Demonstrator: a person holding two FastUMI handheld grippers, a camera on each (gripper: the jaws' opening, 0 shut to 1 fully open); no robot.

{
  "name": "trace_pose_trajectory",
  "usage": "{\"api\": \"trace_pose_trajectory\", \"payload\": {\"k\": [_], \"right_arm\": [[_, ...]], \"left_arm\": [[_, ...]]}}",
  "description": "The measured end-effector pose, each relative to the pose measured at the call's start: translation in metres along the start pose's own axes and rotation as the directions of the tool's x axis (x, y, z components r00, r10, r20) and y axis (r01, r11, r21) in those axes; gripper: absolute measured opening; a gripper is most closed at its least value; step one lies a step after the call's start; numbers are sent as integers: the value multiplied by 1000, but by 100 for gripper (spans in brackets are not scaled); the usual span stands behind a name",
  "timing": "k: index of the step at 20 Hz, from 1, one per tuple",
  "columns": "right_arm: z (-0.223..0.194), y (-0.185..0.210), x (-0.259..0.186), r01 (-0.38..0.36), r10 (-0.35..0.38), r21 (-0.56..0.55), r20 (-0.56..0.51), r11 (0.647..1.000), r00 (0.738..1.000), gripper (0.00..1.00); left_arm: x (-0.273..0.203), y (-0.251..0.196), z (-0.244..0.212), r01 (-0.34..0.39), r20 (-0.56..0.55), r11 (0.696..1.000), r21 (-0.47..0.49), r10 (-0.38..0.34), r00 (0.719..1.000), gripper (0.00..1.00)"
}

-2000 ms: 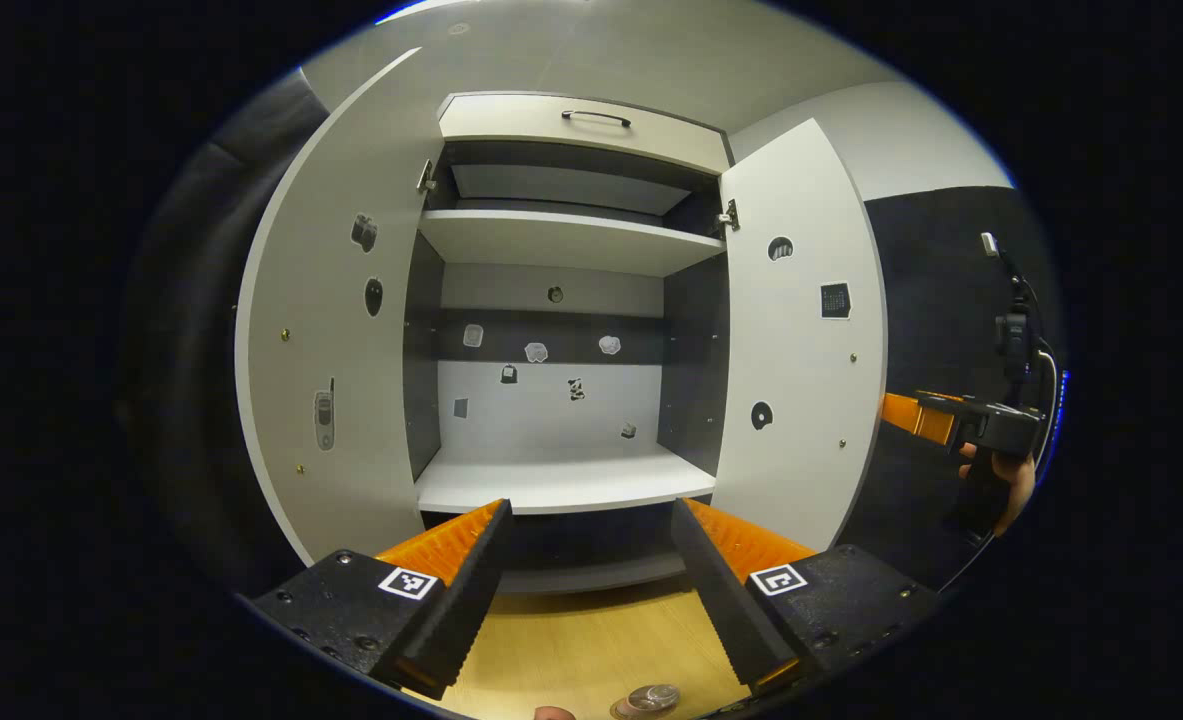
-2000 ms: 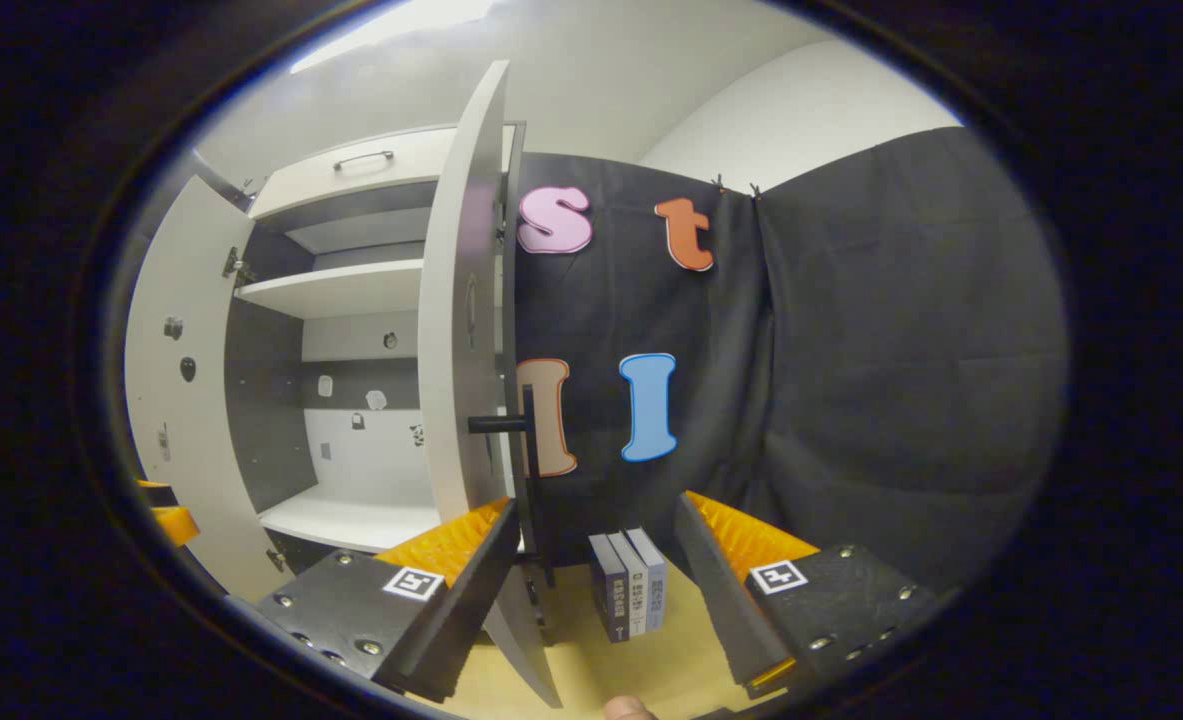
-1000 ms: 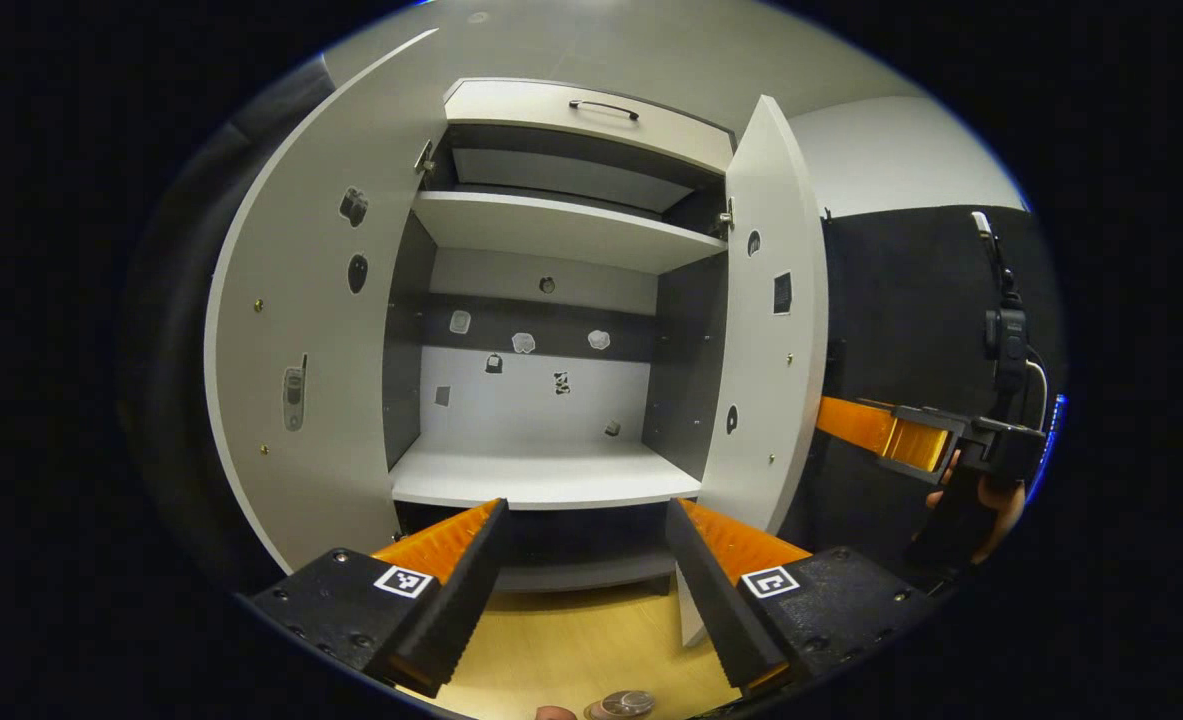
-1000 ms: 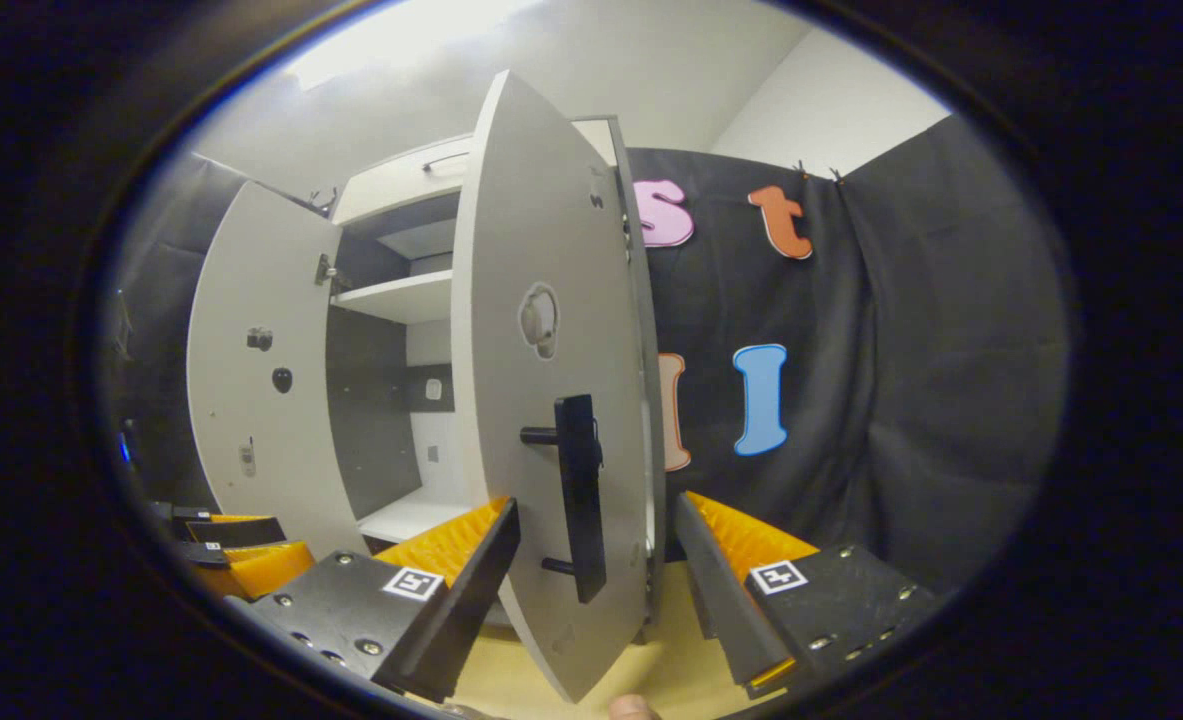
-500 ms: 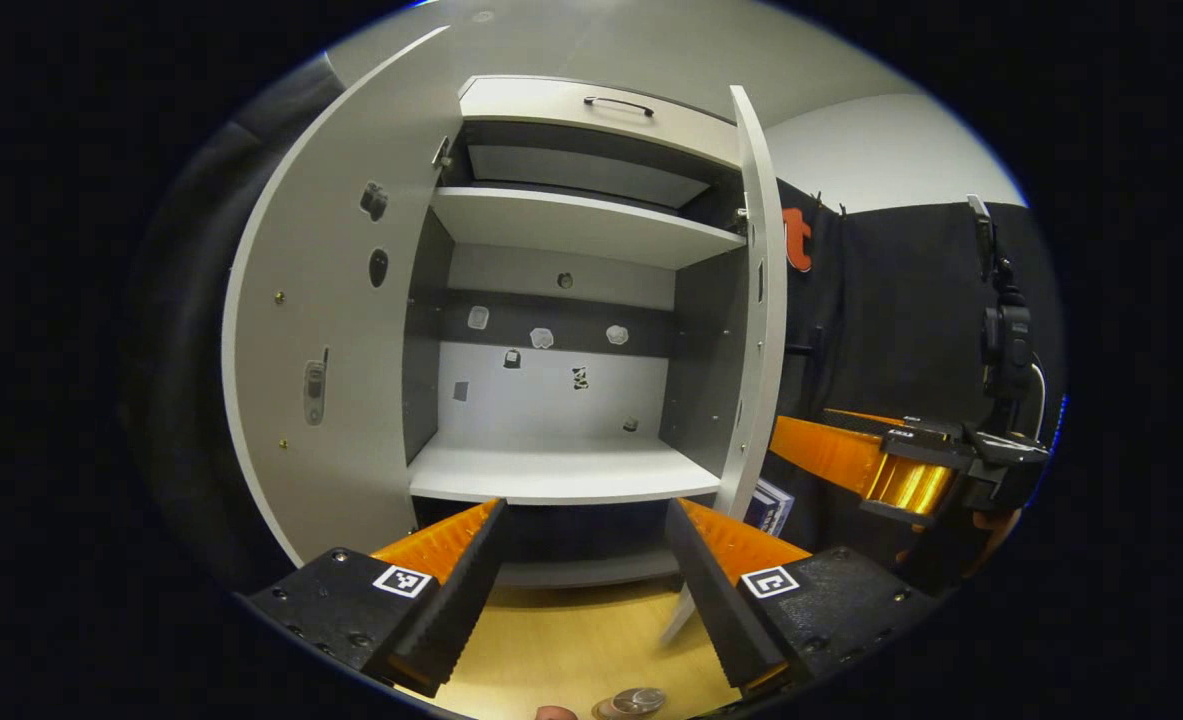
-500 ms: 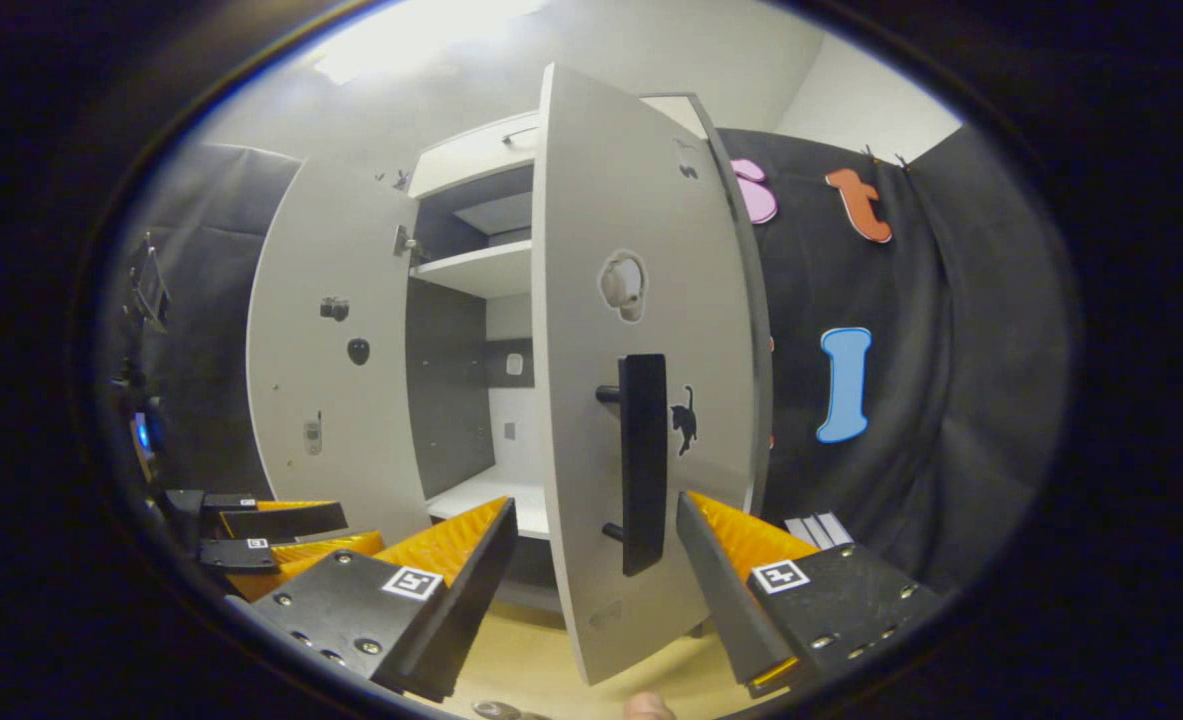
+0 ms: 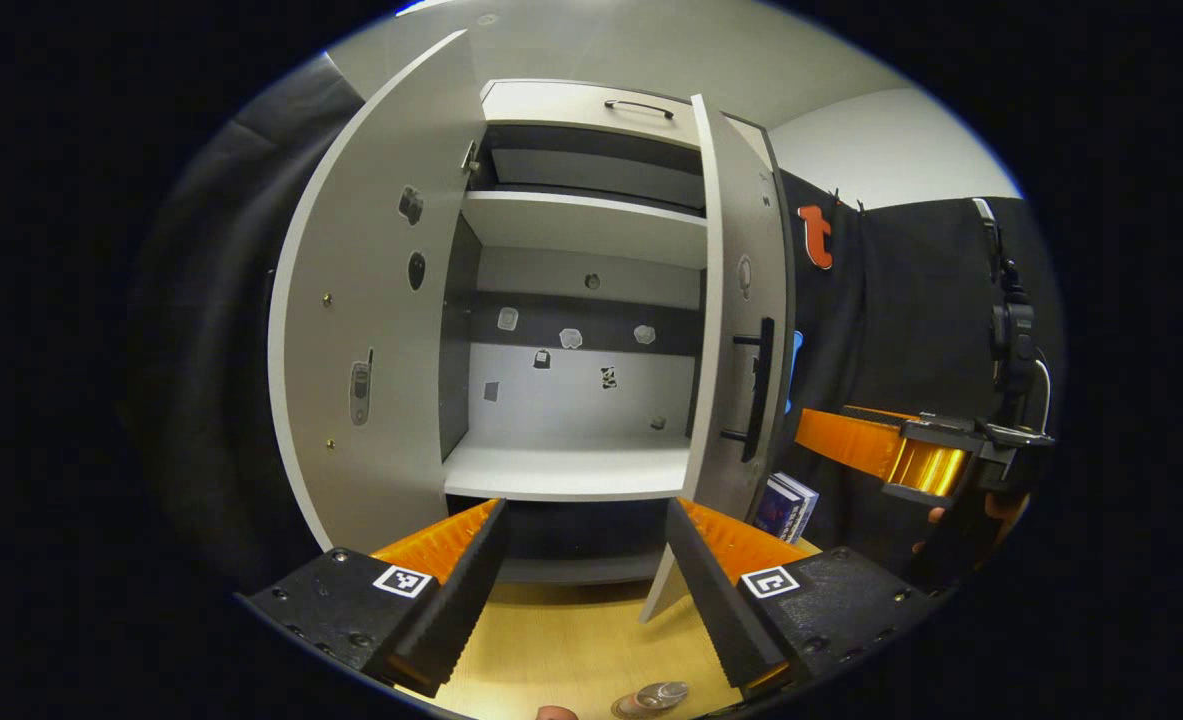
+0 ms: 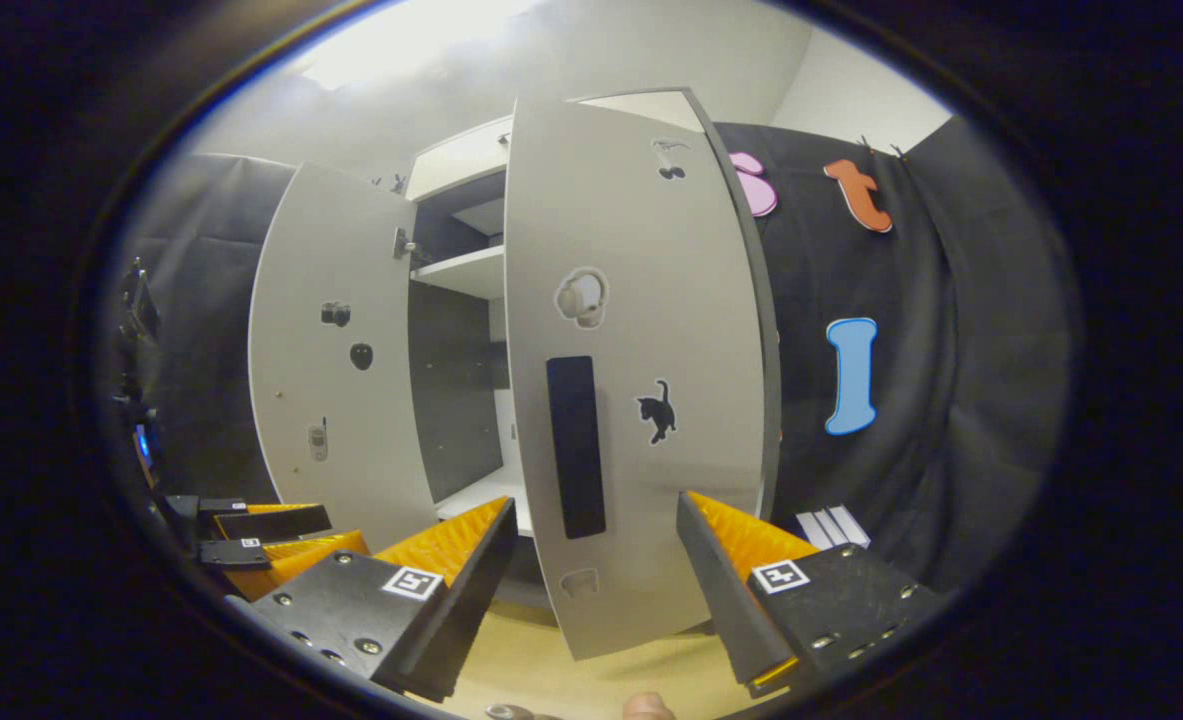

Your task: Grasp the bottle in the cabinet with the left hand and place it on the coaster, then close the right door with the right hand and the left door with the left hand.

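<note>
The cabinet's right door (image 8: 651, 330) stands half swung in front of my right gripper (image 8: 596, 590), its black handle (image 8: 576, 445) facing me. That gripper is open, and the door's lower edge sits just past its fingertips; I cannot tell whether they touch. My left gripper (image 7: 581, 600) is open and holds nothing, low in front of the cabinet's bare lower shelf (image 7: 571, 470). The left door (image 7: 371, 330) is wide open. The right door (image 7: 741, 330) is seen edge-on, with the right gripper (image 7: 851, 445) behind it. A small round shiny thing (image 7: 656, 695) lies on the wooden table.
Several books (image 7: 786, 505) stand on the table to the right of the cabinet, behind the right door; the same books (image 8: 831, 525) show past my right finger. A hand (image 7: 991, 510) holds the right gripper. My left gripper (image 8: 341, 532) is at the lower left.
The right door has swung from wide open to about half shut. My right gripper has followed it leftward behind the door. The left gripper has barely moved.
</note>
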State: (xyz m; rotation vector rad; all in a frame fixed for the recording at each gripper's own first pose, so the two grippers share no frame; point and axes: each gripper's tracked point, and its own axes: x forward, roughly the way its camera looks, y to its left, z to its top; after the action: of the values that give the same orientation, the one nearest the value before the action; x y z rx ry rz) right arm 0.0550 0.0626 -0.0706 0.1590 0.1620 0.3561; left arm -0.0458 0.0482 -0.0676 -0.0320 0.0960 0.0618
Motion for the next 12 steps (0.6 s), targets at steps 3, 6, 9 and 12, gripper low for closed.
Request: {"api": "trace_pose_trajectory", "payload": {"k": [3,6,9,12], "right_arm": [[1,4,-1,-6,6,-1,5,1000,1000,97],[3,9,0,-20,20,-3,11,1000,1000,97],[1,17,4,-41,41,3,8,999,999,96],[1,27,11,-71,70,15,11,997,997,97]], "left_arm": [[-1,3,8,-13,20,1000,-2,13,1000,100],[-6,14,24,-56,71,998,-18,57,996,96],[-20,30,40,-114,114,993,-32,117,987,93],[-38,48,46,-174,120,984,-27,176,977,92]]}}
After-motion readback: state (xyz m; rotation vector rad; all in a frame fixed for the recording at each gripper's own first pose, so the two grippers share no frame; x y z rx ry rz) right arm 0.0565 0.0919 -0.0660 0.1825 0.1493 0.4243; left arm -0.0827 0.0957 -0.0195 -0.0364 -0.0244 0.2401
